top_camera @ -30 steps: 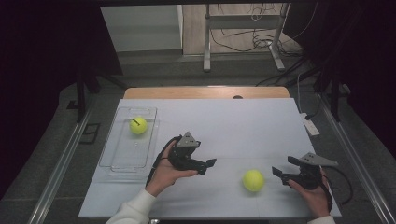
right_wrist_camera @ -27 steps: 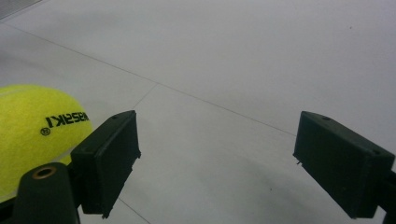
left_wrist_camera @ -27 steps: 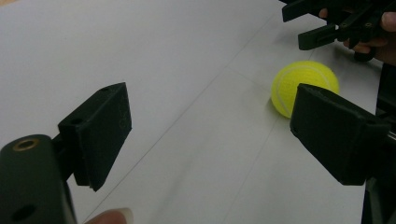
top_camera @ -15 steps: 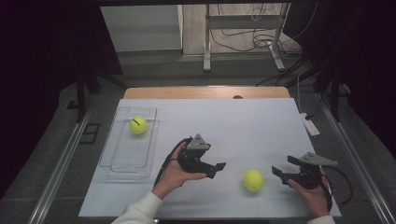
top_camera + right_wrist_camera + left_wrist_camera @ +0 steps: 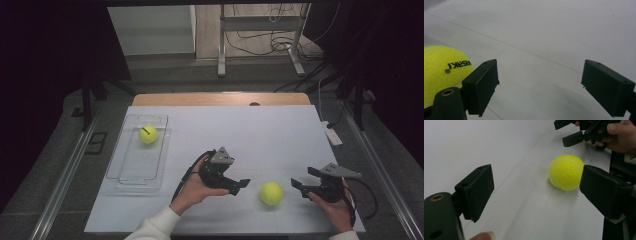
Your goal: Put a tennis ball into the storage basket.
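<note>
Tennis ball: closing in from the left

Tennis ball [image 5: 271, 193] lies on the white table [image 5: 260, 135], lower middle of the high view, between the two grippers and touching neither. Left gripper [image 5: 239, 184] sits just left of it, jaws spread wide, nothing between them. In the left gripper view the ball [image 5: 566, 172] lies ahead and off toward the right jaw, not centred.

Right gripper [image 5: 299, 183] rests at lower right, jaws likewise parted and empty; the ball [image 5: 442, 72] shows at the left edge of its view.

Second ball [image 5: 148, 134] already sits in the clear tray [image 5: 131, 170], upper left.

Judgement: the left hand looks to be going for the pickup. Best to shift so the ball sits midway between the jaws, come low to the table, and squeeze across the widest part. A glancing touch from one jaw would likely roll it away.
</note>
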Demonstrator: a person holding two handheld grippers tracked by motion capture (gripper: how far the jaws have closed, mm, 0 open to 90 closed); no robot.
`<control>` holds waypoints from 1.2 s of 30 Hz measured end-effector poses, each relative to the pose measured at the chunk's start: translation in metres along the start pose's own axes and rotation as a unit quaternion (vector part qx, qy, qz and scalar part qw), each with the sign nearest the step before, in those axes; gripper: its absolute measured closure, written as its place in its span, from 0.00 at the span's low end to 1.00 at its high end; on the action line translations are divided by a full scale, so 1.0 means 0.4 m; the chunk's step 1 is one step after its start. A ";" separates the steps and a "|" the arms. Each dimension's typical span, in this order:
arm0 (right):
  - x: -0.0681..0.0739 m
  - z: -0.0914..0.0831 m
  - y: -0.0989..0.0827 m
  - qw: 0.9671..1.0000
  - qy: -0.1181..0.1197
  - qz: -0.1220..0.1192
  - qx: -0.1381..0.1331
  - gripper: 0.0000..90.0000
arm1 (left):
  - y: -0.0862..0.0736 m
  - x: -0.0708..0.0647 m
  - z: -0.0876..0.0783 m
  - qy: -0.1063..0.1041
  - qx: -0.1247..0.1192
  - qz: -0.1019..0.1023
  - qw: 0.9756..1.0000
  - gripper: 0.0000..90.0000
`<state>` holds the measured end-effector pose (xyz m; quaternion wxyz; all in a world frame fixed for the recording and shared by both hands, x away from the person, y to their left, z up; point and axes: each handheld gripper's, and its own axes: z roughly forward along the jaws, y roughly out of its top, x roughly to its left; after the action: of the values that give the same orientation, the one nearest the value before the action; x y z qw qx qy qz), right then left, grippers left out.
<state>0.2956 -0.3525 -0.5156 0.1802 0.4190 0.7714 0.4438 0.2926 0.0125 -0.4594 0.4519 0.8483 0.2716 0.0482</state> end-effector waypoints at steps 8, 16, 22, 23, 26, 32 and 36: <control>0.000 0.000 0.000 1.000 0.000 0.001 0.001 0.16 | 0.006 -0.010 0.019 -0.006 0.006 0.004 1.000 0.14; 0.001 0.001 -0.001 1.000 0.001 -0.001 0.001 0.16 | 0.014 -0.026 0.044 -0.016 0.010 0.010 1.000 0.14; 0.001 0.002 -0.001 1.000 0.001 -0.001 0.001 0.16 | 0.018 -0.032 0.059 -0.022 0.014 0.011 1.000 0.14; 0.000 0.002 -0.001 1.000 0.001 -0.001 0.002 0.16 | 0.018 -0.033 0.061 -0.023 0.015 0.011 1.000 0.14; 0.001 0.002 -0.001 1.000 0.001 -0.001 0.001 0.16 | 0.020 -0.035 0.069 -0.026 0.017 0.012 0.999 0.14; 0.000 0.002 -0.001 1.000 0.001 -0.001 0.001 0.16 | 0.023 -0.042 0.085 -0.030 0.022 0.016 0.999 0.13; 0.000 0.002 -0.001 1.000 0.001 -0.001 0.002 0.16 | 0.025 -0.048 0.097 -0.036 0.027 0.020 0.999 0.13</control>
<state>0.2959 -0.3522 -0.5164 0.1796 0.4181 0.7727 0.4426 0.2932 -0.0304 -0.4708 0.4375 0.8666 0.2393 0.0197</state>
